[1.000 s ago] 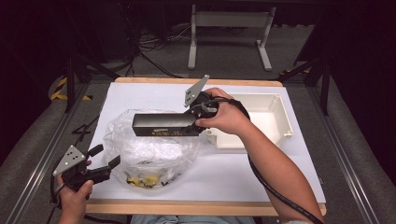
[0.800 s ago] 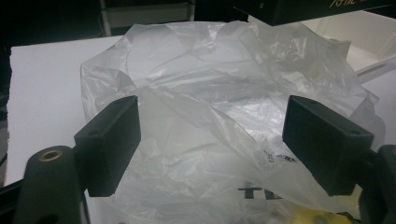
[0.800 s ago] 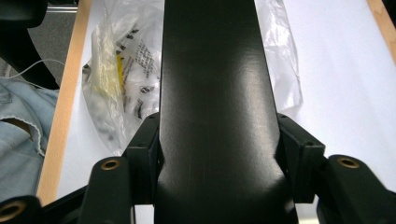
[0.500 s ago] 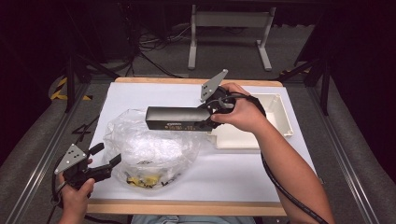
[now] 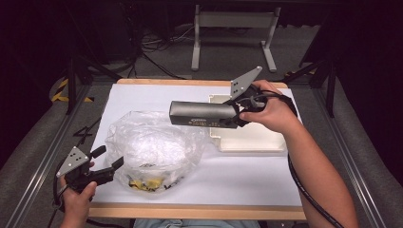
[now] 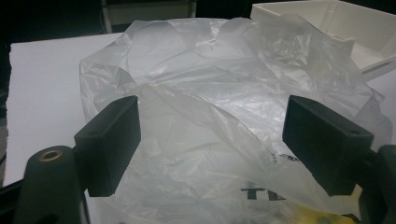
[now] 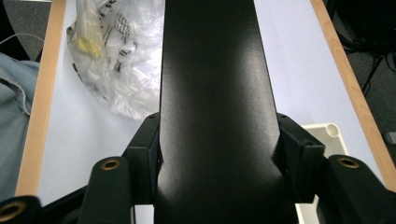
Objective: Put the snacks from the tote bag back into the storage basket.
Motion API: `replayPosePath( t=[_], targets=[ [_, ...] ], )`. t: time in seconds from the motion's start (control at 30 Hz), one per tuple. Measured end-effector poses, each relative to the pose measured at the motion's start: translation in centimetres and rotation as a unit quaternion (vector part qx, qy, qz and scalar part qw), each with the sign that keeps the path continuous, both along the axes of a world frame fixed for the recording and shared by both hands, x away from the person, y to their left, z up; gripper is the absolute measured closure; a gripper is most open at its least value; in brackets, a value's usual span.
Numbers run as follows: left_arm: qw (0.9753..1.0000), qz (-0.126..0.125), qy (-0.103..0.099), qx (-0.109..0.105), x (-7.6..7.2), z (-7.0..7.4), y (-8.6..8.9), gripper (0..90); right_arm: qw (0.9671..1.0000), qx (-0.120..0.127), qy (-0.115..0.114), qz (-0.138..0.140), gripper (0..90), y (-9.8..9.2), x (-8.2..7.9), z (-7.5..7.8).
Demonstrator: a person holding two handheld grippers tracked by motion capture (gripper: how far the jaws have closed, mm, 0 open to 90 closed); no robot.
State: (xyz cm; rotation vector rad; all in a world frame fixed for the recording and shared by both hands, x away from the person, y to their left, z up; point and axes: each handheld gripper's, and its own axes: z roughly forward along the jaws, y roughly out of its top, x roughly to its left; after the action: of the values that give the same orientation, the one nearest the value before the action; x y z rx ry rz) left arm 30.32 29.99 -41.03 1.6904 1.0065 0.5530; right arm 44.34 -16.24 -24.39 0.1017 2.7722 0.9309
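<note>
High view, read from the near edge outward: we see the left tool (image 5: pixel 105 161) at the near left corner of the worktop (image 5: pixel 266 180), its jaws spread wide and empty, aimed at the clear plastic bag (image 5: pixel 152 149). This crumpled bag lies just beyond it, with yellow pieces and dark print showing through its near end. Left gripper view confirms the wide spread: we find the bag (image 6: pixel 219 121) between and beyond the two black jaws, though we cannot tell whether they touch it. Farther back, the right tool (image 5: pixel 237 113) holds the dark box (image 5: pixel 203 114), a long, flat-sided, matt black bar with a small pale label on its side. We see it held level above the worktop, one end clamped in the jaws, the free end reaching left over the bag's far edge. Right gripper view shows the box (image 7: pixel 212 107) running straight out between both jaws, which press its two sides. Behind it sits the white tray (image 5: pixel 252 140), under the right hand (image 5: pixel 266 111).
</note>
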Motion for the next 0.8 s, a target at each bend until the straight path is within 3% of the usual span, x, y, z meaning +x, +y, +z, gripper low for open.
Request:
replayPosePath(
  t=[0.8],
  targets=[
    [1.0,-0.002,0.0,0.0,0.0,0.0,-0.1,20.3,0.9977,-0.004,-0.019,-0.065,43.3,-7.1,-0.1,1.5]
  ],
)
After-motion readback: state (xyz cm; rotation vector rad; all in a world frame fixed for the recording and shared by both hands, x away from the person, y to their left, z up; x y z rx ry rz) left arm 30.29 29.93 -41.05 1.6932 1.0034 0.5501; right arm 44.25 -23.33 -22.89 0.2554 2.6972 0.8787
